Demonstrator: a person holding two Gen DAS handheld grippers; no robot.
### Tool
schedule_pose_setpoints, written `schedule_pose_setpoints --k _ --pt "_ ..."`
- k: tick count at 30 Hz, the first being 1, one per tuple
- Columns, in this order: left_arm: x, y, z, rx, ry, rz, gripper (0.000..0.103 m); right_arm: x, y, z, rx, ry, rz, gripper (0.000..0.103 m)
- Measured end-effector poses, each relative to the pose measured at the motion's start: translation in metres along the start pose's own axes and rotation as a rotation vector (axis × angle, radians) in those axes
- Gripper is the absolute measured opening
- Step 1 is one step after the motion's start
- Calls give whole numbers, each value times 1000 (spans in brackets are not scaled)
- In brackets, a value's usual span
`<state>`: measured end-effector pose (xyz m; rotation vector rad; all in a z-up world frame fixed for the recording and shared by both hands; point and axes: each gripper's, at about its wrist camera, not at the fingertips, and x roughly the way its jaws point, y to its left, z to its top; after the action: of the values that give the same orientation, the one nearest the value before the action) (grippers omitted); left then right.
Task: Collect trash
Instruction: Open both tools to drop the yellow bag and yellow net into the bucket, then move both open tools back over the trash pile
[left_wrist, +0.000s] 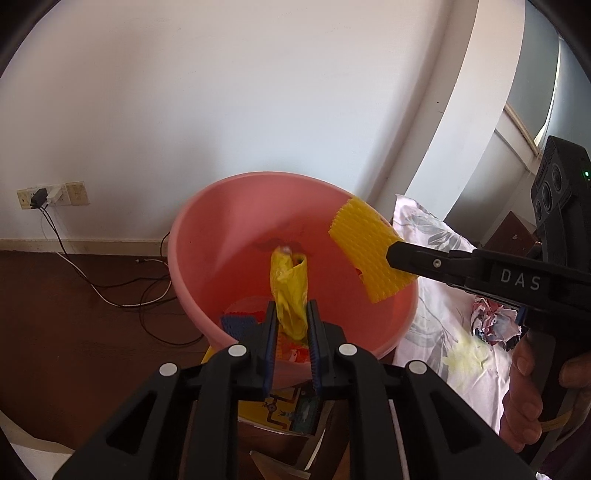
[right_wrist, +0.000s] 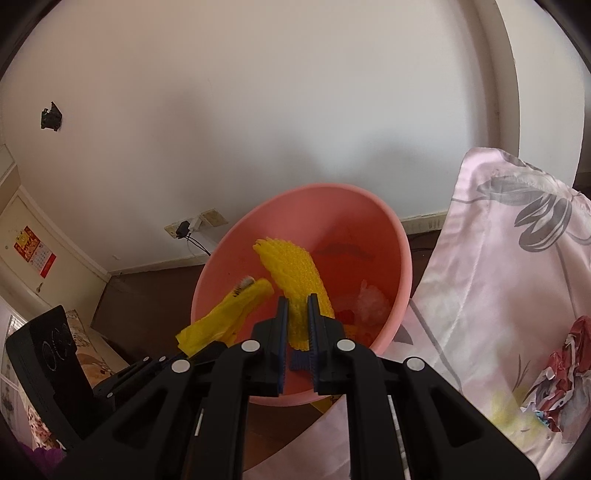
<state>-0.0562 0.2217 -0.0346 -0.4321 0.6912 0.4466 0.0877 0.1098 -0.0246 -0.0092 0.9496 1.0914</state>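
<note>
A pink plastic basin (left_wrist: 221, 236) stands tilted ahead of both grippers; it also shows in the right wrist view (right_wrist: 369, 221). My left gripper (left_wrist: 291, 310) is shut on a crumpled yellow wrapper (left_wrist: 288, 291) and holds it over the basin; the wrapper also shows in the right wrist view (right_wrist: 229, 310). My right gripper (right_wrist: 295, 306) is shut on a yellow foam net (right_wrist: 295, 273), held over the basin's right rim, as the left wrist view (left_wrist: 365, 243) also shows. A blue foam net (left_wrist: 238, 325) and red scraps lie in the basin's bottom.
A floral pink pillow (right_wrist: 498, 277) lies right of the basin, with a crumpled red-and-white paper ball (right_wrist: 565, 373) on it. A wall socket with cables (left_wrist: 48, 195) sits at the left above dark wooden floor (left_wrist: 74, 314). A yellow printed sheet (left_wrist: 273, 410) lies under the basin.
</note>
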Motion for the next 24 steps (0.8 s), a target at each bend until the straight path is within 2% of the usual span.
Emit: schedule_pose_setpoints --k 2,6,12,14,17,24 --pt "0 1 0 -4 -2 4 18 1 1 0 0 2 -4 10" --pt "-1 3 0 -15 -10 11 34 3 3 0 0 5 -12 11" --pt "-5 4 2 -15 -20 10 34 7 5 0 -2 20 -15 12" --pt "-6 2 2 -12 -22 8 34 8 5 1 -6 20 -19 25" --pt "-8 2 2 -9 -23 6 34 5 6 -1 -9 4 -18 36" --pt "-12 -3 1 2 -32 1 35 -3 7 -5 -27 -4 -20 36"
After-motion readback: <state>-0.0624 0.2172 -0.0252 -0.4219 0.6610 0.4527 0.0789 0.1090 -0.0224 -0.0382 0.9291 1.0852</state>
